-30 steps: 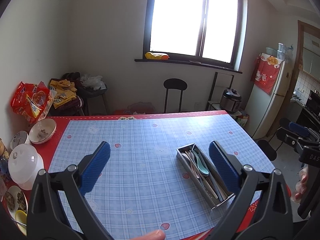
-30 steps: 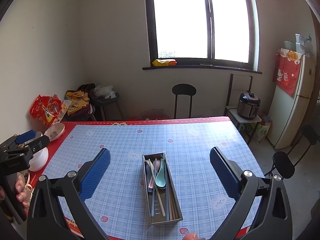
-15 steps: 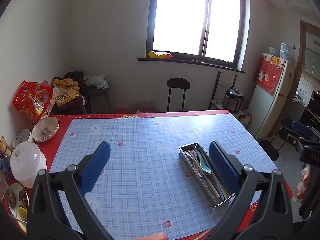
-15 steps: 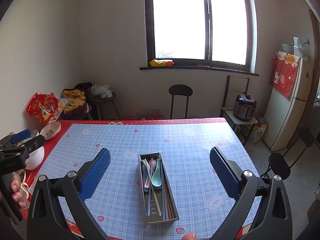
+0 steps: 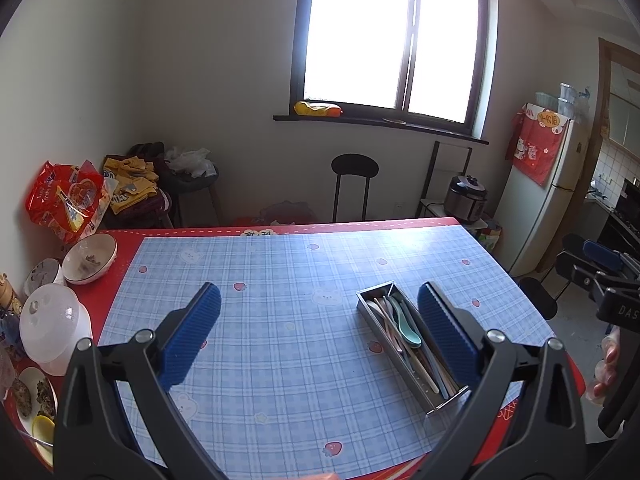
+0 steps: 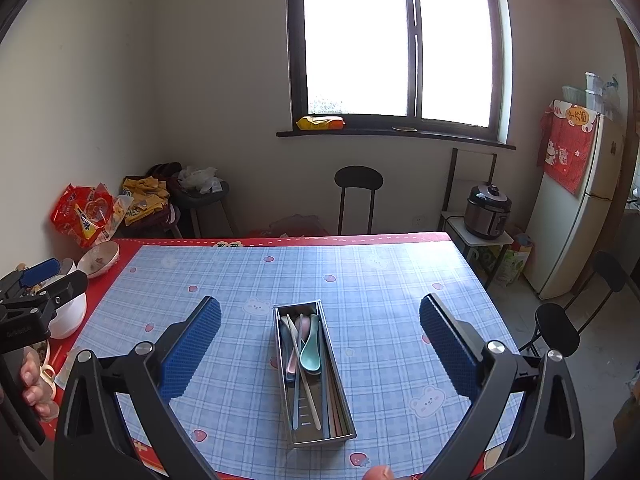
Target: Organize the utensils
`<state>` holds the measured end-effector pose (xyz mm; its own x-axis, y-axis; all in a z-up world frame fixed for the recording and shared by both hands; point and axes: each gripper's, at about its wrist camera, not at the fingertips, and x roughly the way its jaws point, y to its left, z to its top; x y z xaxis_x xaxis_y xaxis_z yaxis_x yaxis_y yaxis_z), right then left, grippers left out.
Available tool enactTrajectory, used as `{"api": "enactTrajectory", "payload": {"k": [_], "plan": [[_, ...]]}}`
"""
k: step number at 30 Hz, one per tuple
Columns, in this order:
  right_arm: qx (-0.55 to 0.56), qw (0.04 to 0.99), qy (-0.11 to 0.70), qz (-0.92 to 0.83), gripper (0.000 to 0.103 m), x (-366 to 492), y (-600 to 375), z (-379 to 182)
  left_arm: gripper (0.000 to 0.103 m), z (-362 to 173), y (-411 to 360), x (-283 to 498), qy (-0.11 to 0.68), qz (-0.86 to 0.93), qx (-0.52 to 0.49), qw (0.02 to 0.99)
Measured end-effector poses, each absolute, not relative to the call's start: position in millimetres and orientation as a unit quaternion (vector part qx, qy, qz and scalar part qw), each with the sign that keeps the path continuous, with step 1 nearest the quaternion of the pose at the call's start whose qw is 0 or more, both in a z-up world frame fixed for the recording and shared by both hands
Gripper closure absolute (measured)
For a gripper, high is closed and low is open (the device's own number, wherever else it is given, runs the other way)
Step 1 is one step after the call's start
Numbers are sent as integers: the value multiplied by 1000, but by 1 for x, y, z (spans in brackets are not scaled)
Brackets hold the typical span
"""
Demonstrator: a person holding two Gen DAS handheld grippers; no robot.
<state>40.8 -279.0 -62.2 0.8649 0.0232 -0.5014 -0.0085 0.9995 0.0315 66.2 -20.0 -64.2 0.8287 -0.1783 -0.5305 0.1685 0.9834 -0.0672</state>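
**Both grippers drawn back and up from the filled utensil tray**

Compared with a second ago, both cameras sit higher and farther back: more of the table and floor shows, and the metal utensil tray point(image 6: 314, 372) looks smaller and lies farther from the lens in each view. The tray itself has not shifted on the tablecloth.

The left gripper point(image 5: 320, 336) hangs above the near half of the blue plaid tablecloth point(image 5: 280, 320), its blue-padded fingers point(image 5: 192, 340) spread wide with nothing between them. The right gripper point(image 6: 320, 340) is likewise wide apart and empty, held over the near edge of the table, with the tray lying between its two fingers in its own view.

The tray rests flat on the cloth, toward the near right part of the table, its long side running away from the person. Inside lie a teal spoon point(image 6: 311, 350), a pink spoon point(image 6: 298, 344) beside it, and several chopsticks point(image 6: 305, 376) laid lengthwise; a further grey-blue utensil sits along the left wall of the tray.

At the left edge of the table, on the red border, stand a white bowl point(image 5: 90, 258), a clear domed lid point(image 5: 52, 324) and a plate of food point(image 5: 32, 396). A red snack bag point(image 5: 66, 200) leans against the wall behind them. A black stool point(image 6: 359, 196) stands under the window, and a rice cooker point(image 6: 489, 210) sits on a low stand beside the fridge point(image 6: 580, 208).
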Motion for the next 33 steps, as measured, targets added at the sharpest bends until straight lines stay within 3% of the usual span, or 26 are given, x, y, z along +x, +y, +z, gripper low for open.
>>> {"api": "enactTrajectory", "payload": {"k": [33], "plan": [[28, 958, 284, 1, 6, 53, -280, -75, 6, -74, -17, 77, 297, -82, -20, 951]]}}
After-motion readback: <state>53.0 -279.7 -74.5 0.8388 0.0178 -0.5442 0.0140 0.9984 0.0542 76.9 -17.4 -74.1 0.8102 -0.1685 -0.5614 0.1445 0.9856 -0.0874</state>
